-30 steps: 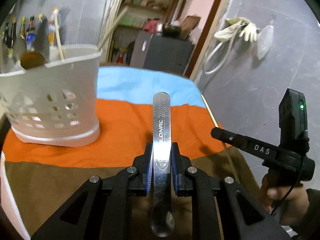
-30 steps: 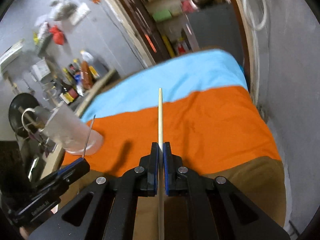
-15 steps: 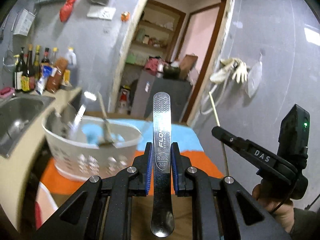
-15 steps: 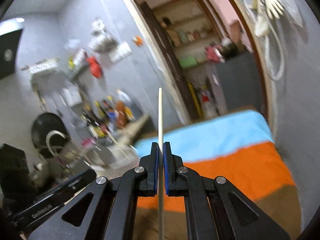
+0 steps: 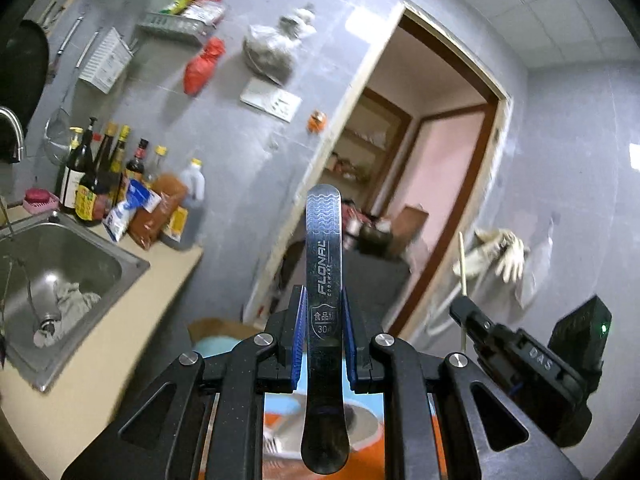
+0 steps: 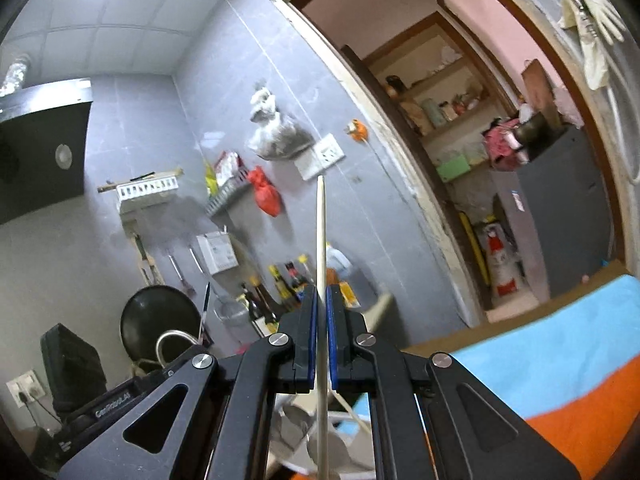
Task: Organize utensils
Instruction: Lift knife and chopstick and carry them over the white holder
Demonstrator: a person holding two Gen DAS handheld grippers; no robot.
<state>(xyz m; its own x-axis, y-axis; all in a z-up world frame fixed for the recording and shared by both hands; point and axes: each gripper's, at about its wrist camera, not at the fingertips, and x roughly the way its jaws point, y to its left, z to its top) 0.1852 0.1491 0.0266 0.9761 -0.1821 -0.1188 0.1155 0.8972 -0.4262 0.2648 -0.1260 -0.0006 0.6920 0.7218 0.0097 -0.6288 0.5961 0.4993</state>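
Observation:
My left gripper (image 5: 323,312) is shut on a steel spoon (image 5: 323,256), handle pointing up and forward, bowl end hanging below the jaws. My right gripper (image 6: 321,312) is shut on a pale wooden chopstick (image 6: 320,248) that stands nearly upright. Both are tilted up toward the wall. Below the jaws I glimpse the white utensil basket (image 5: 364,428), which also shows in the right wrist view (image 6: 296,420) with a chopstick and spoons inside. The right gripper with its chopstick shows at the right of the left wrist view (image 5: 464,312).
A steel sink (image 5: 60,264) and sauce bottles (image 5: 100,176) sit at the left on the counter. The blue and orange cloth (image 6: 560,368) covers the table at lower right. A doorway (image 6: 480,140) opens ahead.
Both grippers have tilted upward and risen; the table and basket dropped from the middle of the views to beneath the jaws. Spoon and chopstick remain gripped.

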